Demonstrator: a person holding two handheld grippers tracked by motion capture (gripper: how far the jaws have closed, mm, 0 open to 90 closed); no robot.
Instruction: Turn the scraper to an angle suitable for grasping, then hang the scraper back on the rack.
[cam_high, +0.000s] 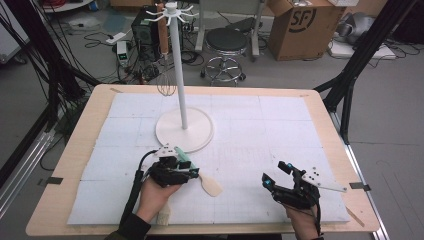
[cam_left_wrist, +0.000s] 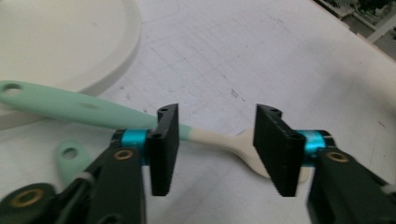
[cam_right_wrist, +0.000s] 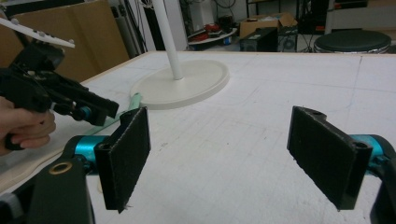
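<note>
The right tool (cam_high: 275, 173) is being held low over the near right part of the counter (cam_high: 280, 125), jaws spread wide with nothing between them, pretty much just parked there; the left tool (cam_high: 192, 170) is being held by a hand (cam_high: 156, 192) on the near left, and its jaws are being kept apart too, released, no pad pressing on anything; seen from the left gripper view, the spatula (cam_left_wrist: 140, 122) is lying flat on the counter just past those jaws, mint handle off to the left, cream blade to the right; its handle end is resting against the rim of the round white stand base (cam_high: 184, 131); farther back, a whisk (cam_high: 165, 75) is being hung from the stand's hooks (cam_high: 172, 12), near the pole.
</note>
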